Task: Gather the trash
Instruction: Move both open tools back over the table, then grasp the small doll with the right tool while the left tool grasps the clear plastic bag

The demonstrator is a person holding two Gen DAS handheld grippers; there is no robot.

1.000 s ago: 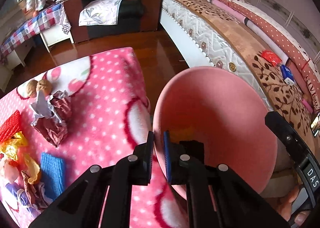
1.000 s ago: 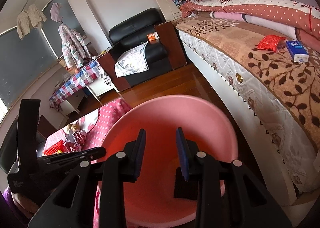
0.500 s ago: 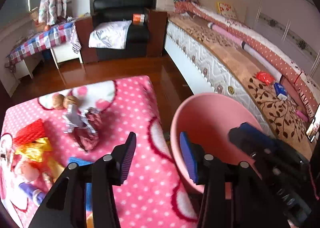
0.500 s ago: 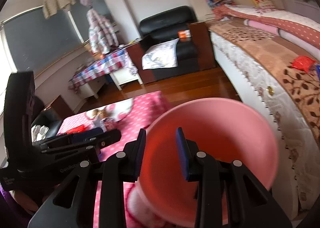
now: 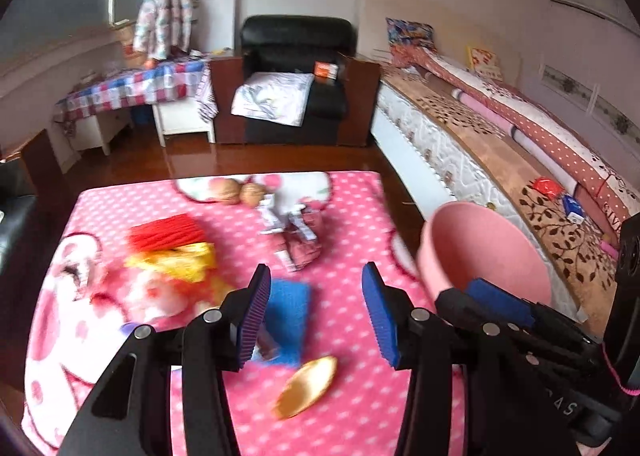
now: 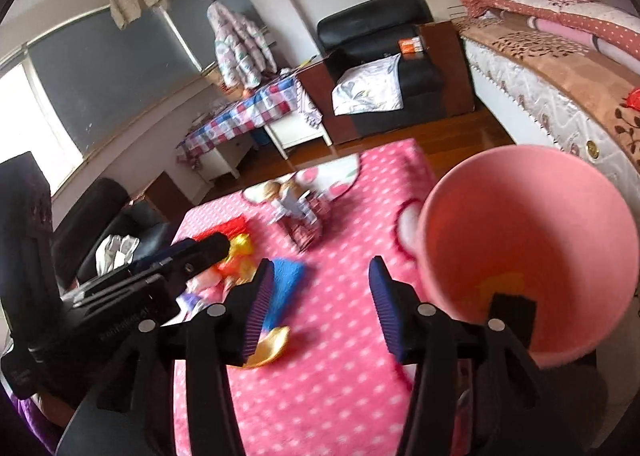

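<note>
Trash lies on a pink polka-dot table cover [image 5: 352, 336]: a blue cloth piece [image 5: 290, 304], a gold oval scrap [image 5: 306, 386], a crumpled maroon and silver wrapper [image 5: 298, 244], a red mesh [image 5: 168, 236] and a yellow wrapper [image 5: 180, 260]. My left gripper [image 5: 316, 296] hangs open and empty above the blue piece. My right gripper [image 6: 322, 288] hovers beside it over the same spot, its jaws opening with nothing between them. A pink bin [image 6: 520, 224] stands at the table's right edge with something yellow [image 6: 500, 284] inside.
Two walnuts [image 5: 240, 192] sit at the table's far end. A bed [image 5: 500, 160] runs along the right behind the bin. A black armchair [image 5: 296, 56] and a table with a checked cloth [image 5: 132, 84] stand across the wooden floor [image 5: 200, 160].
Both grippers have swung left, away from the pink bin and over the table. The left jaws went from nearly shut to wide open. The right jaws have spread wider.
</note>
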